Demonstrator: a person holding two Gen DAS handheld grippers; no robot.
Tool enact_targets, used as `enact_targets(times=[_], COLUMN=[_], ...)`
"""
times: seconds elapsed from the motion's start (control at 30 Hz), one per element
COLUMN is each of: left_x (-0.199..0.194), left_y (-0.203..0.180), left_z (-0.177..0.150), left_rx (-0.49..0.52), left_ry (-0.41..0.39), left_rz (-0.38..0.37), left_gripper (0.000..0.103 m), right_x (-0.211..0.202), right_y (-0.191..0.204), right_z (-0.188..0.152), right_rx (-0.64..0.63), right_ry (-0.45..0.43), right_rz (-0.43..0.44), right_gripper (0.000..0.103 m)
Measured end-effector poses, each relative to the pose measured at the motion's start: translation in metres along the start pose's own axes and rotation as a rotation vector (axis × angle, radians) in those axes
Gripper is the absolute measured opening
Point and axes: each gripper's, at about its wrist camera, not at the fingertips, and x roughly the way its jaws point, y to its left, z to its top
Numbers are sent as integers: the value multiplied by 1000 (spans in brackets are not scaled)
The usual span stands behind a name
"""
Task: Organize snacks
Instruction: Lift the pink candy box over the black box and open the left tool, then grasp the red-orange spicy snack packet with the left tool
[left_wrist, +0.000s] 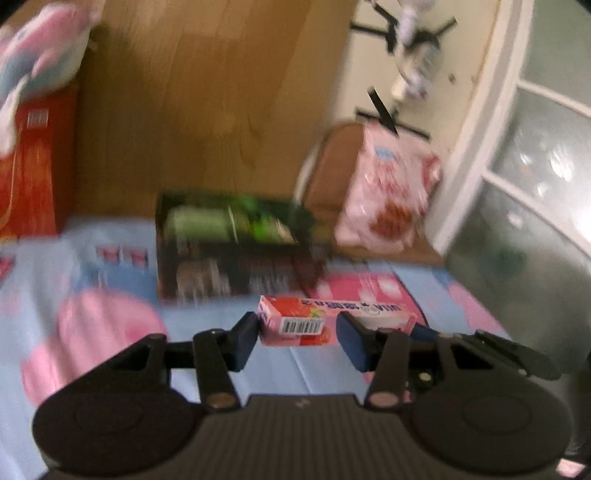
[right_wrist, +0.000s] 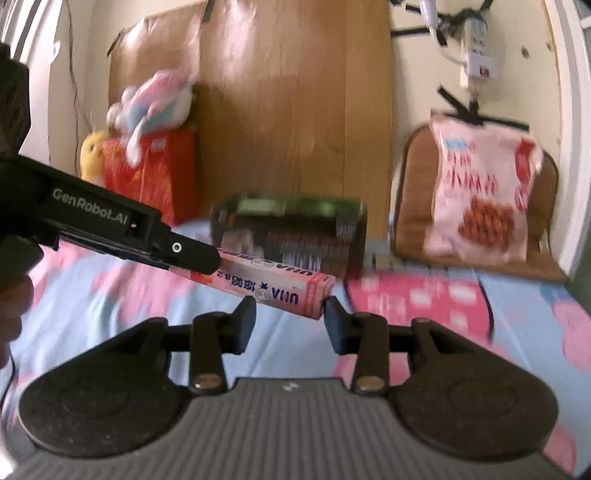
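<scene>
The pink candy box (right_wrist: 273, 286) is held off the patterned bedspread (right_wrist: 424, 306), its long axis crosswise between both claws. The left gripper (left_wrist: 295, 334) is clenched on one end, the right gripper (right_wrist: 290, 308) on the other. The dark snack box (right_wrist: 291, 232) lies just beyond (blurred); open bedding is left rightward.

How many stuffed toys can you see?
2. A pink, white and blue plush toy sits on top of the red box; a yellow plush toy stands at that box's left. More may be hidden.
</scene>
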Motion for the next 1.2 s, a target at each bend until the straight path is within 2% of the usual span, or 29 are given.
enact_targets(times=[0.13,0.23,0.37,0.47,0.5,0.53,0.57,0.67,0.8,0.87,1.0,1.07,1.2], left_x=[35,74,125,143,144,143,140,107,54,34,11,3,-8], left_y=[18,30,40,42,42,41,40,35,20,10,-9,-15,-20], left_z=[48,73,84,87,88,89,90,88,66,42,-16,-43,-83], left_rx=[-4,5,9,37,46,50,45,25,37,44,43,41,-14], left_ry=[-31,-17,41,29,19,12,7,-40,-57,-10,155,224,332], left_rz=[39,72,103,162,173,185,193,164,86,28,-120,-183,-271], left_gripper=[48,48,48,52,57,59,59,59,62,63,63,63,63], right_x=[51,101,148,163,162,157,150,118,50,17,-42,-69,-98], right_y=[-16,-32,-45,-50,-53,-55,-57,-61,-64,-69,-75,-67,-43], right_z=[37,57,60,57,56,56,56,55,35,18,-24,-48,-83], right_rx=[-4,7,9,29,38,52,64,83,103,118,196,186,110], right_ry=[-49,-25,14,44,38,25,10,-20,6,37,115,156,234], right_rz=[22,23,-7,-24,-31,-36,-37,-26,82,178,325,342,314], right_gripper=[43,44,49,52,54,61,64,65,64,65,65,65,65])
